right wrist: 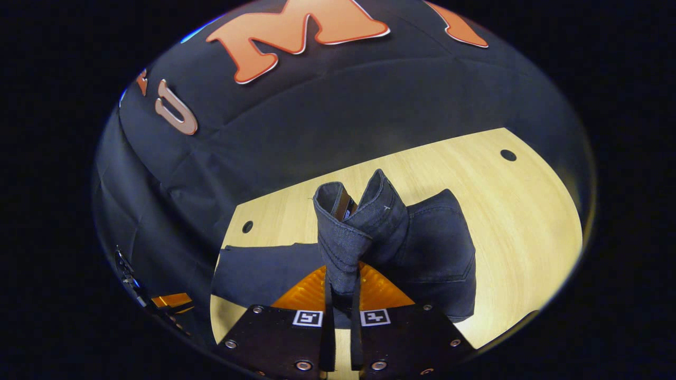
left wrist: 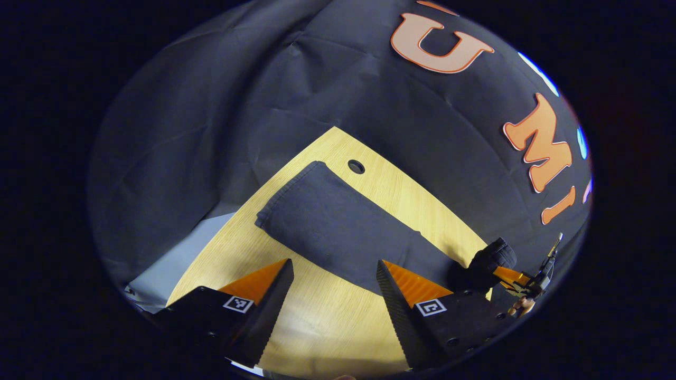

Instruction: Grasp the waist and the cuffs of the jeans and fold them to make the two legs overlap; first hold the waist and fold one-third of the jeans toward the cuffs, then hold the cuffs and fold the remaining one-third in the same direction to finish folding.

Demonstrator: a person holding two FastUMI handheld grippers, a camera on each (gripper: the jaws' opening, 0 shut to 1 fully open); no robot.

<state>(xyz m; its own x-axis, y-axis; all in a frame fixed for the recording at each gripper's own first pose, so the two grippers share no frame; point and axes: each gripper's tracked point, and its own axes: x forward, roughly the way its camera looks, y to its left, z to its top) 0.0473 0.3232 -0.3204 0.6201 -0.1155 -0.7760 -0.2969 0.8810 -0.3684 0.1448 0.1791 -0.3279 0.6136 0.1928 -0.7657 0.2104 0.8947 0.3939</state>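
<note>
While right gripper (right wrist: pixel 340 295) pinches bunched waist (right wrist: pixel 359 221) of jeans (left wrist: pixel 338 232) above table (left wrist: pixel 317 322): carry toward cuffs (left wrist: pixel 290 195) low, even (one-third only). Left gripper (left wrist: pixel 334 285) agape, empty, hovering beside legs; ready to steady them.

**Concealed and cut-off items**

Jeans (left wrist: pixel 338 221): waist end hidden behind the right gripper (left wrist: pixel 494 261) in the left gripper view; in the right gripper view, pinched denim covers the pad faces; far leg end cut off at the table (right wrist: pixel 528 211) edge, dim.
</note>
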